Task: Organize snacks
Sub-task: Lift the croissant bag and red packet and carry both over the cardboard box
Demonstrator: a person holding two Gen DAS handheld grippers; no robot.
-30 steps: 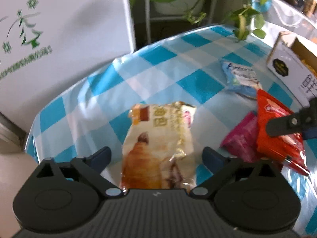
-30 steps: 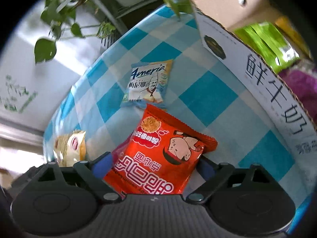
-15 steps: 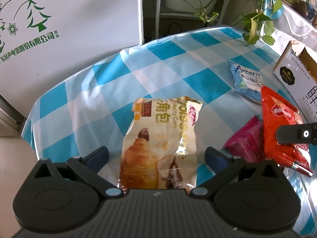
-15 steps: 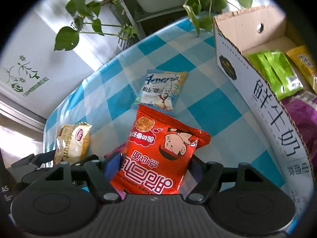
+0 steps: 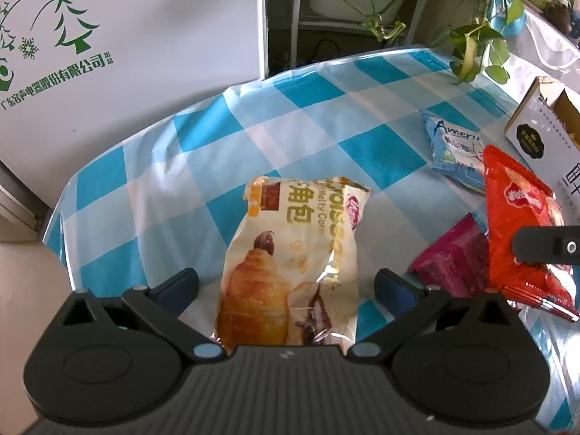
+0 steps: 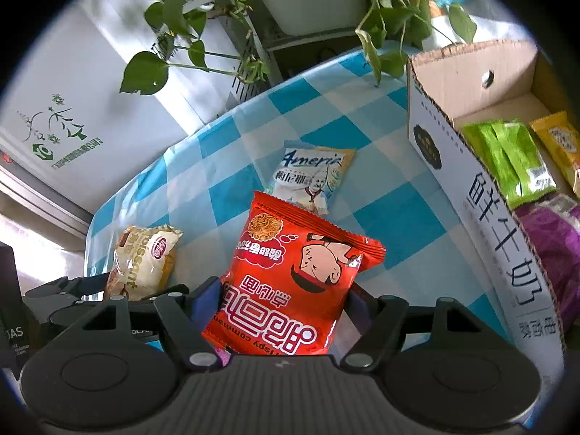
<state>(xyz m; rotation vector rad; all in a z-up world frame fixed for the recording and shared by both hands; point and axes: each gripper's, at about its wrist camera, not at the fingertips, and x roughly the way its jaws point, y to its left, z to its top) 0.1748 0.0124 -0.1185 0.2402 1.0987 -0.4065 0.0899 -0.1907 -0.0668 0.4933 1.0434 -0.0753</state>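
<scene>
Left wrist view: left tongs (image 5: 286,282) stand apart, one blue pad on each side of the croissant bag (image 5: 293,253), neither pad touching it. The bag lies flat on the blue-and-white checked surface (image 5: 203,166), as it did a second ago; only the framing has shifted a little, so more of the white printed carton (image 5: 119,54) behind the surface shows. Right of the croissant bag lie a pink packet (image 5: 455,261) and, overlapping it, the red noodle packet (image 5: 522,232), with a black arm of the right tongs across its lower half. A pale blue packet (image 5: 455,148) sits beyond the red one, just short of the cardboard box (image 5: 543,137). Right wrist view: right tongs (image 6: 286,299) are clamped on the red noodle packet (image 6: 293,282); the jaws have just been closing, and both pads now press its sides where earlier they stood clear of it. The packet's far end looks raised off the surface (image 6: 235,166). Beyond the red packet lies the pale blue packet (image 6: 313,177); to its left the croissant bag (image 6: 145,261); to its right the cardboard box (image 6: 482,195), holding green (image 6: 511,159), yellow (image 6: 560,145) and purple (image 6: 551,239) packets. Houseplant leaves (image 6: 174,32) hang above the surface's far edge.
</scene>
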